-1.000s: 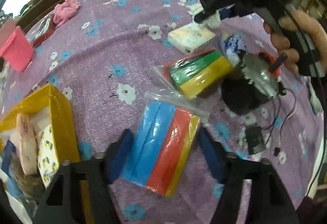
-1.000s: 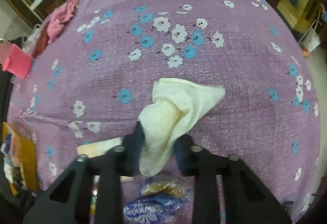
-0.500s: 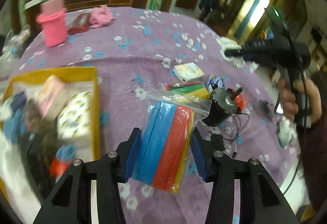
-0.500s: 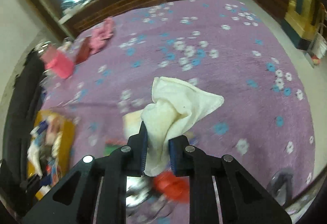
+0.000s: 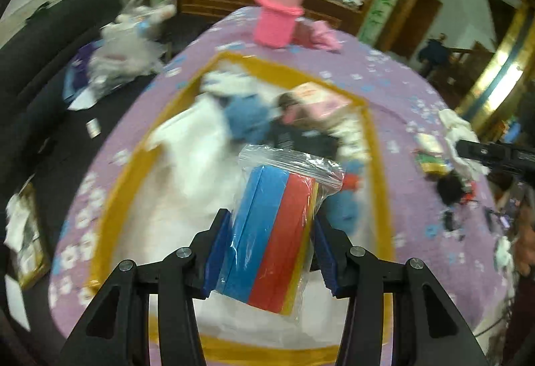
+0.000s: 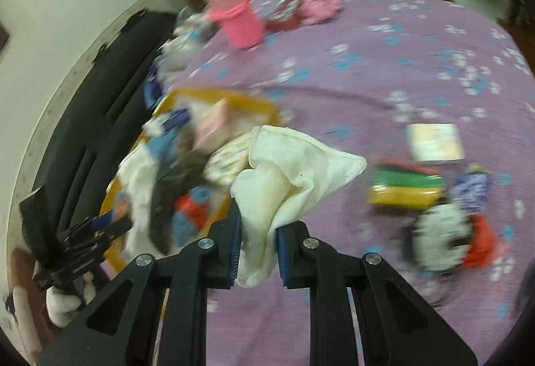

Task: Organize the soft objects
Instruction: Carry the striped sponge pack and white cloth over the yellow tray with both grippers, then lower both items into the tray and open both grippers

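My left gripper is shut on a clear bag of blue, red and yellow sponges and holds it above the yellow box, which is full of soft things. My right gripper is shut on a cream cloth and holds it in the air beside the yellow box. A second bag of green and yellow sponges lies on the purple flowered tablecloth. The right gripper also shows at the right edge of the left wrist view.
A pink cup and a pink cloth stand at the far end of the table. A tissue pack, a black round device with a red part and wires lie to the right. A dark sofa runs along the left.
Both grippers have swung left with their loads. The left one now holds the sponge bag over the yellow box, and the right one has brought the cloth close to the box.
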Motion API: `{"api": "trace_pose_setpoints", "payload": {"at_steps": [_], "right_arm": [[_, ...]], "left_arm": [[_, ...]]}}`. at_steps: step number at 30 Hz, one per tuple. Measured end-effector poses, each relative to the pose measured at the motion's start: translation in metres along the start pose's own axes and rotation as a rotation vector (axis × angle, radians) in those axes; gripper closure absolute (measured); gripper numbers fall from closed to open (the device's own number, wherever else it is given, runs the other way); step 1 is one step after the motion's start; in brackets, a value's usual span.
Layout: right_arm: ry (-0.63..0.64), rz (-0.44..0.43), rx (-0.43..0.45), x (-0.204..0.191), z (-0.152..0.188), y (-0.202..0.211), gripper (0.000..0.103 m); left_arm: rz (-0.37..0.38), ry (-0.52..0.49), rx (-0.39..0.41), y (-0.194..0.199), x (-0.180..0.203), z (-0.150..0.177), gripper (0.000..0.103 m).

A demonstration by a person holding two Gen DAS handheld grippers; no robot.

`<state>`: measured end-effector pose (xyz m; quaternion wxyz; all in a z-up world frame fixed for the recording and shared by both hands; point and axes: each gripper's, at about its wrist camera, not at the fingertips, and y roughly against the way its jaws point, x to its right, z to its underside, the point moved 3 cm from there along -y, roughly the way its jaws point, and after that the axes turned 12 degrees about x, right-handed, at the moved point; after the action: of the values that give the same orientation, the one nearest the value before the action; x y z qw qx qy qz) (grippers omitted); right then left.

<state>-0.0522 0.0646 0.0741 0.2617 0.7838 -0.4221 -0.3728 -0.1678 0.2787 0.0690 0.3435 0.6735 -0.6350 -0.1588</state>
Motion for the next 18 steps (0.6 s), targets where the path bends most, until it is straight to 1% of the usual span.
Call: {"api": "trace_pose_setpoints", "payload": {"at_steps": [2,6,10,11,14,16,18], "right_arm": [[0.027,-0.024,-0.027,-0.021,0.008,-0.013,0.087],[0.084,-0.069,-0.076,-0.062,0.023,-0.035,0.087],[0.109,-0.11,-0.12,-0.09,0.033,-0.054,0.087],[0.11,-0.125,-0.128,-0.097,0.035,-0.058,0.087],[0.102,-0.17,-0.147,-0.114,0.039,-0.073,0.087],[0.105,-0.187,-0.155,-0.125,0.043,-0.082,0.087],[0.11,-0.199,-0.166,-0.133,0.044,-0.09,0.087]], "left_arm": [[-0.033,0.01,-0.024,-0.001,-0.012,0.006,0.056],[-0.074,0.027,-0.077,-0.016,-0.025,0.003,0.056],[-0.096,0.055,-0.093,-0.033,-0.03,-0.017,0.054],[-0.103,0.071,-0.091,-0.035,-0.033,-0.022,0.054],[-0.068,0.123,-0.069,-0.045,-0.036,-0.029,0.052],[-0.05,0.144,-0.046,-0.044,-0.037,-0.029,0.046],[-0.037,0.162,0.001,-0.031,-0.039,-0.026,0.037]]}}
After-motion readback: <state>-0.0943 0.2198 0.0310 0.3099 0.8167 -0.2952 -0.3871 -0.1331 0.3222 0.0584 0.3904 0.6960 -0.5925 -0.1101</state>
